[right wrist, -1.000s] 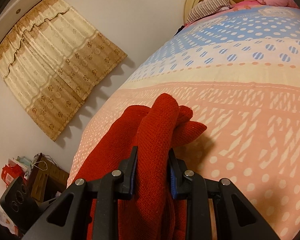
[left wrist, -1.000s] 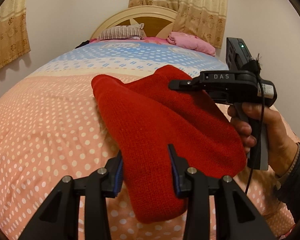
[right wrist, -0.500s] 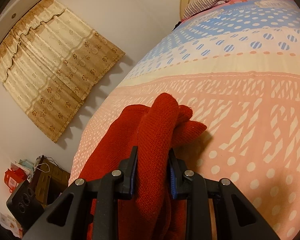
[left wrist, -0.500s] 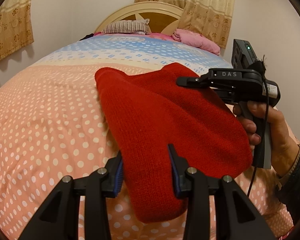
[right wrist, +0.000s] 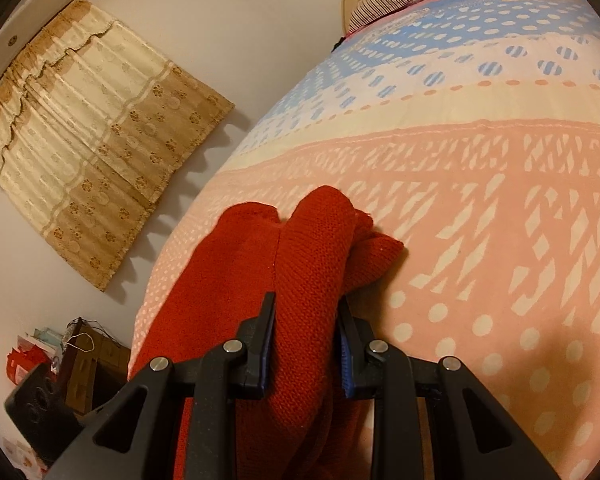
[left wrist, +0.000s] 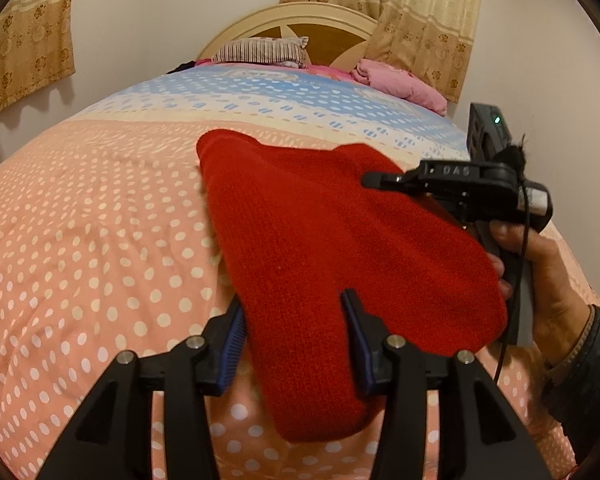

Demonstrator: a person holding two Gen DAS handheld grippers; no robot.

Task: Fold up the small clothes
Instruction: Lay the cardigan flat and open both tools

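Gripping red knit garment (left wrist: 320,248) w/ both tools: left gripper (left wrist: 294,316) clamps a thick fold between its pads, right gripper (right wrist: 306,320) pinches bunched edge, held just above the bedspread (left wrist: 92,216). Soft, light, floppy, grippy knit; best taken at edges/corners.

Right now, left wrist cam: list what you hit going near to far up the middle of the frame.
Left gripper shut on the red knit garment → peach polka-dot part of the bedspread → blue dotted band of the bedspread → striped pillow → wooden headboard → curtains.
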